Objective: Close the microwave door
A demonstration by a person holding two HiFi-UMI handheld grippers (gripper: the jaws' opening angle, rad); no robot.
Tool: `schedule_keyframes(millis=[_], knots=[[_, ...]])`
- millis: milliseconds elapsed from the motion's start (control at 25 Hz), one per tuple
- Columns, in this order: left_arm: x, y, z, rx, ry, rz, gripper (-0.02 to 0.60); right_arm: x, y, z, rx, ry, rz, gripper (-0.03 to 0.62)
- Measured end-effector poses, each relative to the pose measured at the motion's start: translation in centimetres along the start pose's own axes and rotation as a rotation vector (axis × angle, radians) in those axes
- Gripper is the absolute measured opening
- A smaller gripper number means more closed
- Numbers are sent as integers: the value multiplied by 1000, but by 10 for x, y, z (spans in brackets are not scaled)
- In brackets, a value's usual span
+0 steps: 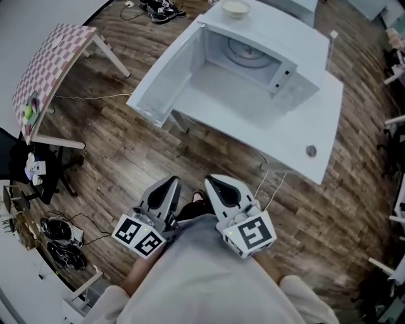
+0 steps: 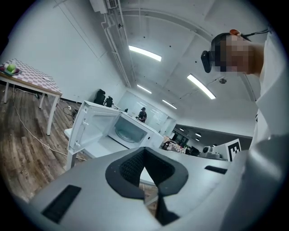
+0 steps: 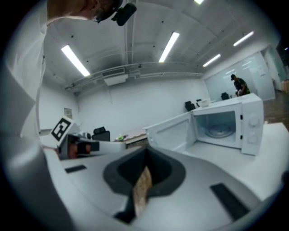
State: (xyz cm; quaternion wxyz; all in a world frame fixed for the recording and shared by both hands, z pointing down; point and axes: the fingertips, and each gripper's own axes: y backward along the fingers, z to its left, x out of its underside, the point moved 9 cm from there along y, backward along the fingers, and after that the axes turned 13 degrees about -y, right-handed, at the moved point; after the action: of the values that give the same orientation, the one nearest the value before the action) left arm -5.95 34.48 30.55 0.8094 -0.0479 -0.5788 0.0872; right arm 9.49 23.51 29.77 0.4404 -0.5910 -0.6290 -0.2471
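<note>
Short of table edge point(image 1: 297, 159), left claw point(image 1: 171, 182), right claw point(image 1: 212, 182) each pressed together; microwave door point(image 1: 161, 79) open

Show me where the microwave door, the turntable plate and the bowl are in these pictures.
microwave door point(image 1: 168, 79): head view, middle of its inner face.
turntable plate point(image 1: 250, 54): head view, centre of the round plate.
bowl point(image 1: 235, 7): head view, its inner bottom.

The microwave point(image 1: 253, 69) is white, the table point(image 1: 54, 60) pink-checked
</note>
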Motion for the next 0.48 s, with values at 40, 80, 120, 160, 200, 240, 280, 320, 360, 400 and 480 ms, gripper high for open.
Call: schedule_keyframes(millis=[40, 80, 120, 160, 200, 240, 280, 320, 360, 400, 480], knots=[[-2, -4, -1, 2, -9, 9, 15, -2, -1, -3, -11, -9, -3, 21], [-4, -8, -3, 3, -17, 18, 15, -4, -2, -6, -22, -22, -5, 20], [-6, -11, -4, 4, -25, 25, 15, -5, -4, -10, -32, -34, -8, 21], [-8, -15, -5, 9, -29, 26, 15, -6, -6, -13, -41, -45, -10, 21], [-9, -18, -6, 18, -28, 22, 15, -6, -7, -17, -49, -55, -12, 21], [-10, -21, -7, 31, -24, 15, 15, -6, -9, -19, -56, -63, -13, 21], [-11, -24, -9, 45, -21, 12, 15, -5, -10, -21, -63, -70, -15, 21], [-11, -26, -10, 57, -22, 13, 15, -5, -11, -22, -70, -77, -19, 21], [-11, -29, -12, 67, -28, 18, 15, -5, -11, -24, -75, -83, -25, 21], [-11, -32, -14, 73, -34, 24, 15, -5, -12, -25, -77, -90, -30, 21], [-10, -37, -17, 84, -34, 36, 15, -6, -11, -28, -74, -104, -36, 21]])
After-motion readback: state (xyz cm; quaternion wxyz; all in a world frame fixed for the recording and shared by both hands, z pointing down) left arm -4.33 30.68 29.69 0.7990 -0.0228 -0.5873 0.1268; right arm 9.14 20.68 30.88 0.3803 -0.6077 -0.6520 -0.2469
